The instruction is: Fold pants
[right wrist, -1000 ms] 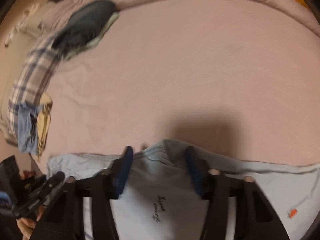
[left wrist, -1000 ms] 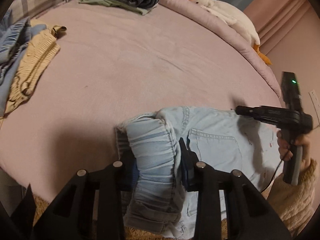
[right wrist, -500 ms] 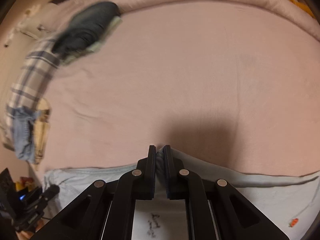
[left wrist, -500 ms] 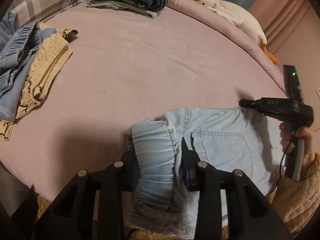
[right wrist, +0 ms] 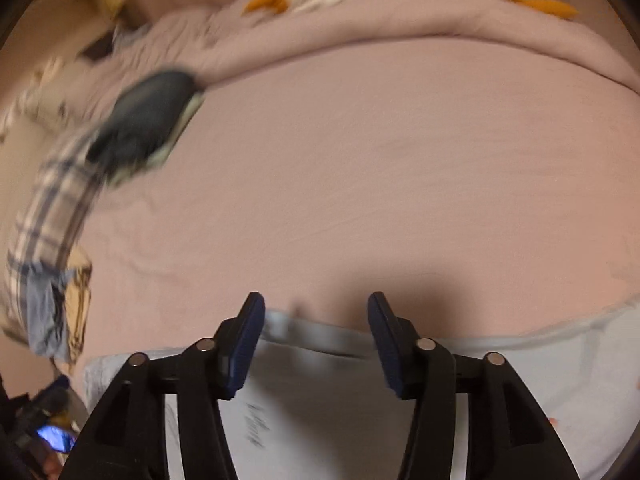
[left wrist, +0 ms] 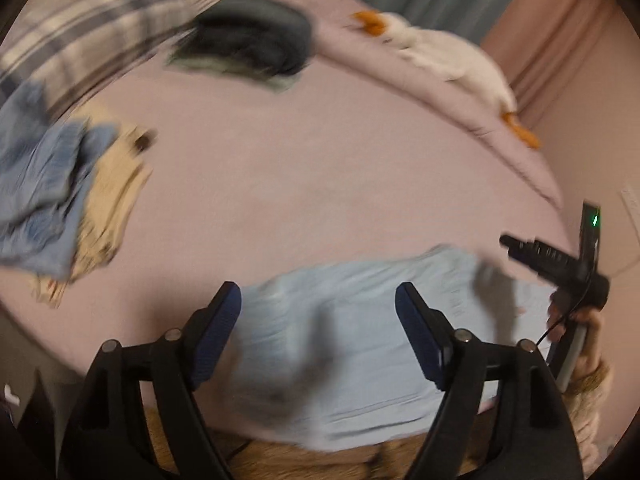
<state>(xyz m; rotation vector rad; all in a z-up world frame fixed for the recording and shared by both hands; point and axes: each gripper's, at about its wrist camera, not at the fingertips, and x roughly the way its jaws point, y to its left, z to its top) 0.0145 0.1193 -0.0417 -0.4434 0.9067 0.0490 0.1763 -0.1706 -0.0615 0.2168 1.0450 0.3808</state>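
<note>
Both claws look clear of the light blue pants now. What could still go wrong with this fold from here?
1. The pants lie at the bed's near edge, partly overhanging; they might slide off.
2. The left claw and right claw, whose jaws have just been opening, hang open just above the cloth, nothing between their pads; a low pass could snag it.
3. The released fold may spring open.

One pants, two hand-held grippers

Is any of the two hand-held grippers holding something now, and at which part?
Nothing is held. The left hand-held gripper and the right hand-held gripper have just opened above the light blue pants.
</note>
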